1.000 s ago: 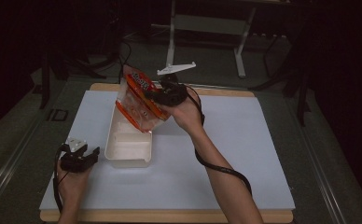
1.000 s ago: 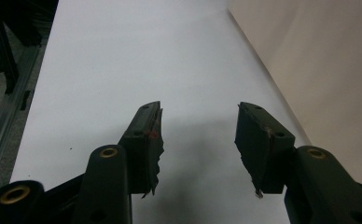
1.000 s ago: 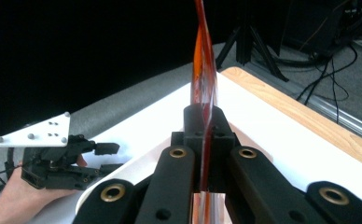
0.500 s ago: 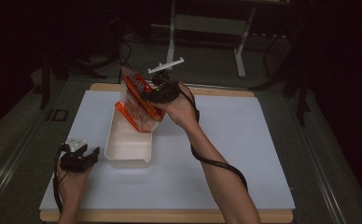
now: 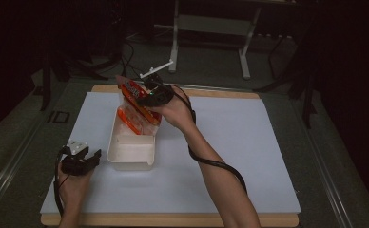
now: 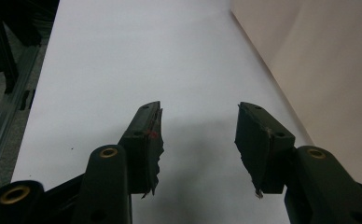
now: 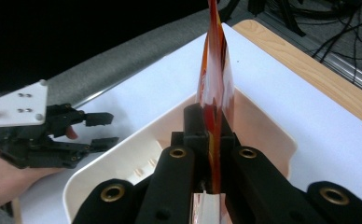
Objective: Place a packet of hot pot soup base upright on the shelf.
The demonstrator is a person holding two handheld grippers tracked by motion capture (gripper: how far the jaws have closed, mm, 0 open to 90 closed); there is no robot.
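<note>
A red and orange snack packet point(image 5: 136, 103) hangs tilted over the far end of a cream plastic tub point(image 5: 131, 151), its lower end inside the tub. My right gripper point(image 5: 147, 97) is shut on the packet's upper part. In the right gripper view its black jaws pinch the packet point(image 7: 215, 88) edge-on above the tub point(image 7: 268, 140). My left gripper point(image 5: 90, 156) rests on the white mat point(image 5: 230, 142) just left of the tub's near end. Its jaws stand open, and in the left gripper view point(image 6: 198, 135) nothing lies between them, with the tub's side wall point(image 6: 328, 70) at the right.
The white mat lies on a wooden board point(image 5: 173, 221). A metal stand point(image 5: 175, 45) and dark cables are on the floor beyond the table. Bare mat spreads to the right of the tub.
My right gripper has carried the packet left and a little down, so it now hangs lower over the tub's far end. The left gripper has stayed put.
</note>
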